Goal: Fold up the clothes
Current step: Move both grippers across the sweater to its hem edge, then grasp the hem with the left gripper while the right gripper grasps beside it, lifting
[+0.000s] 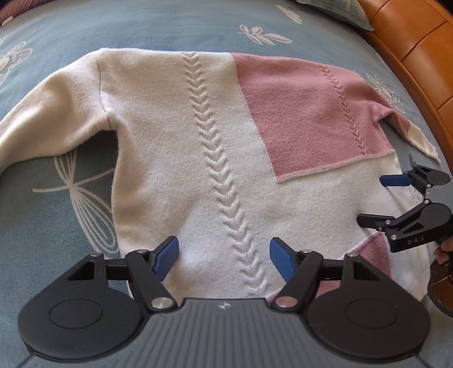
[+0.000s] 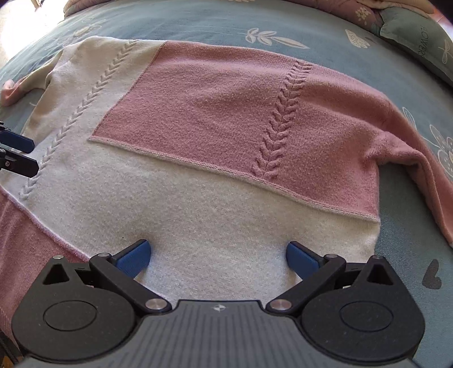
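While sweater [image 1: 175, 141] hem is cut off | left gripper [image 1: 223, 256] jaws open | right gripper [image 2: 217, 256] jaws open

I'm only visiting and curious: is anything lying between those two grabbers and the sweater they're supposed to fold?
Nothing visible. The cream and pink knitted sweater lies spread on the blue floral bedspread, uncovered. The left gripper and right gripper hang directly over it, jaws open.

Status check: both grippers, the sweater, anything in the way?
Left gripper open over the sweater, nothing gripped. Right gripper wide open, nothing gripped. Sweater spread flat on the bedspread, sleeves out, unfolded. Nothing in the way.
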`<state>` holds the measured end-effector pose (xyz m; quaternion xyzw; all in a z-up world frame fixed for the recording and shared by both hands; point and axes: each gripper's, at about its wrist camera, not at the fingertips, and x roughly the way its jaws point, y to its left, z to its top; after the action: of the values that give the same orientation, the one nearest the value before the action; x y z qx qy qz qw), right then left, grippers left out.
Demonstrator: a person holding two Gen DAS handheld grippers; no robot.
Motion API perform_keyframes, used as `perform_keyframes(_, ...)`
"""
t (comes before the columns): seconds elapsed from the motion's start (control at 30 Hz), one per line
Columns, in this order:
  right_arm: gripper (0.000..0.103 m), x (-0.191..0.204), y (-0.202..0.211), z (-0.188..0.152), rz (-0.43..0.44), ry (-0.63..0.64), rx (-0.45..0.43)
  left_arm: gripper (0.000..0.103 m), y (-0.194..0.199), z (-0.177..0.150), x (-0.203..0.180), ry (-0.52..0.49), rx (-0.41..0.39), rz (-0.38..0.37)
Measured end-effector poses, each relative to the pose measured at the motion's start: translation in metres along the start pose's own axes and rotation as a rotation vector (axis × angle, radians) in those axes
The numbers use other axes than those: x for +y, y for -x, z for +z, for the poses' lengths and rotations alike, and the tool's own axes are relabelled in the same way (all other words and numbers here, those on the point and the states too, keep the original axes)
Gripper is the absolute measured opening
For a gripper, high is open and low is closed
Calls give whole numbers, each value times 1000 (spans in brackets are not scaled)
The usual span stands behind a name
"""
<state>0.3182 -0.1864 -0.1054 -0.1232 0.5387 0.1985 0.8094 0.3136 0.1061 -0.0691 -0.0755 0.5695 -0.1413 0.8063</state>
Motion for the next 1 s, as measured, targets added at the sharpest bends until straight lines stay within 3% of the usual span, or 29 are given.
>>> perform_keyframes(0.13, 103, 1, -1, 2, -13, -19, 24, 72, 16, 33, 4, 44, -49, -49)
perform_keyframes(0.23, 103, 1, -1, 5, -17, -32, 36, 72, 9, 66, 9, 83, -88, -76)
perform_keyframes(0.33, 103, 0, 1, 13, -9, -27, 54, 72, -9, 96, 9, 95, -108, -58)
perform_keyframes(0.43, 103, -3, 7, 38, 28, 10, 65, 72, -13, 121, 8, 132, -130, -10)
perform_keyframes(0.5, 103, -6, 11, 54, 53, 35, 73, 72, -11, 132, 12, 173, -144, -16)
perform_keyframes(0.67, 103, -36, 13, 133, 154, 102, -59, 73, -11, 152, 19, 170, -166, 29)
perform_keyframes(0.77, 103, -60, -7, 178, 213, 100, -76, 74, -17, 168, 22, 136, -174, 12)
perform_keyframes(0.87, 103, -85, -36, 217, 269, 70, -54, 74, -34, 189, 17, 21, -165, -2)
perform_keyframes(1.0, 103, -108, -59, 239, 235, 69, -51, 74, -60, 217, 13, -79, -136, 13)
